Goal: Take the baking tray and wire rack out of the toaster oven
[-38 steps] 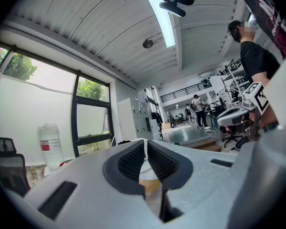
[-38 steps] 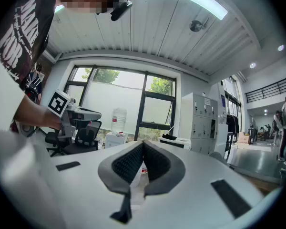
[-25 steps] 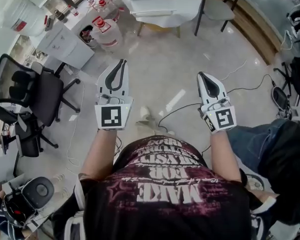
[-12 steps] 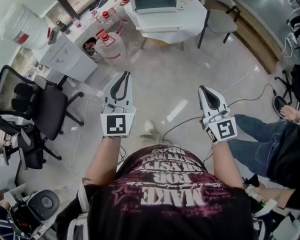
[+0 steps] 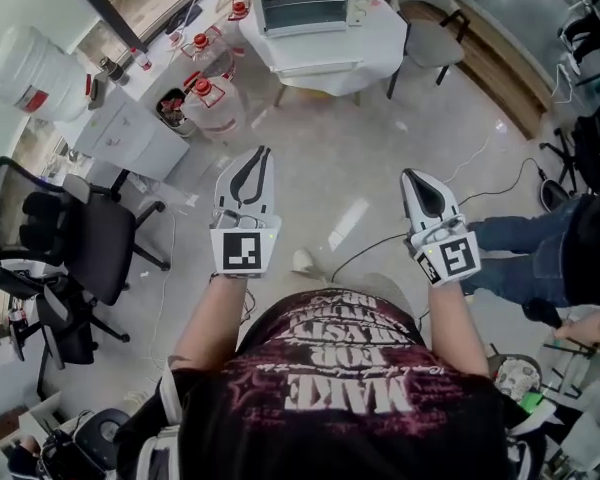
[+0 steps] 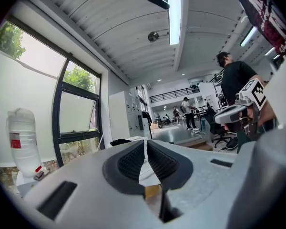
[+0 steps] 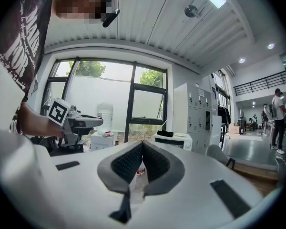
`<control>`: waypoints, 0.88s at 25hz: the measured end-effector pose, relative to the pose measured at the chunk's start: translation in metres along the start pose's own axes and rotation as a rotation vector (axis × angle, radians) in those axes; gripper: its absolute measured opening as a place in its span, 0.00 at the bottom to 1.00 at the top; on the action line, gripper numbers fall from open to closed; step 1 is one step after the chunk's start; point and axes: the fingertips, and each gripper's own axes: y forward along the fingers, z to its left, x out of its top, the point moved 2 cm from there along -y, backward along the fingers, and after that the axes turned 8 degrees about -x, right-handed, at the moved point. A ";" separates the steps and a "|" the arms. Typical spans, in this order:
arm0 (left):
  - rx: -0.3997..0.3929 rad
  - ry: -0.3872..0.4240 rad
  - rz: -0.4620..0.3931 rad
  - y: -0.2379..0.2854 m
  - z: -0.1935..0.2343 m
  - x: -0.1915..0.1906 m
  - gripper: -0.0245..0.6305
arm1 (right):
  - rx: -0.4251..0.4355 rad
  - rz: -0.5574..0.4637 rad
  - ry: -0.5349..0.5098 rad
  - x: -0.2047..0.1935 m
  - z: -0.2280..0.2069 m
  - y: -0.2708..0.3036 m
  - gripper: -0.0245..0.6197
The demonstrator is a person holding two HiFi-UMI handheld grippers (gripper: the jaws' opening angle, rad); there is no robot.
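The white left gripper (image 5: pixel 262 155) and right gripper (image 5: pixel 412 176) are held level, jaws closed and empty, pointed at 12 o'clock toward the white toaster oven (image 5: pixel 302 3), contents unseen.

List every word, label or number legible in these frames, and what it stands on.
"MAKE": print on the person's dark maroon T-shirt, upside down in the head view.
"FOR": same shirt, the line above.
Remaining shirt lines: too distorted to read.
Red labels on the clear plastic water jugs: too small.
Black-and-white square marker cubes: patterns, no letters.
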 end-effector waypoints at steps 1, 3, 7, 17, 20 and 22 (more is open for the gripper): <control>-0.009 -0.003 0.001 0.001 0.002 -0.001 0.07 | -0.006 0.001 0.000 0.001 0.002 0.001 0.04; -0.015 -0.003 0.004 0.001 0.006 -0.002 0.07 | -0.016 0.006 0.000 0.003 0.006 0.000 0.04; -0.018 -0.011 -0.007 0.003 0.009 -0.003 0.07 | -0.028 0.015 -0.012 0.005 0.007 -0.003 0.04; 0.026 -0.027 0.007 -0.007 0.022 -0.009 0.07 | 0.018 0.011 0.003 0.004 0.015 0.011 0.04; 0.049 -0.030 0.020 -0.008 0.029 -0.013 0.07 | 0.042 0.008 0.008 0.002 0.018 0.021 0.04; 0.061 -0.032 0.025 -0.007 0.031 -0.013 0.07 | 0.061 0.010 0.015 -0.001 0.019 0.028 0.04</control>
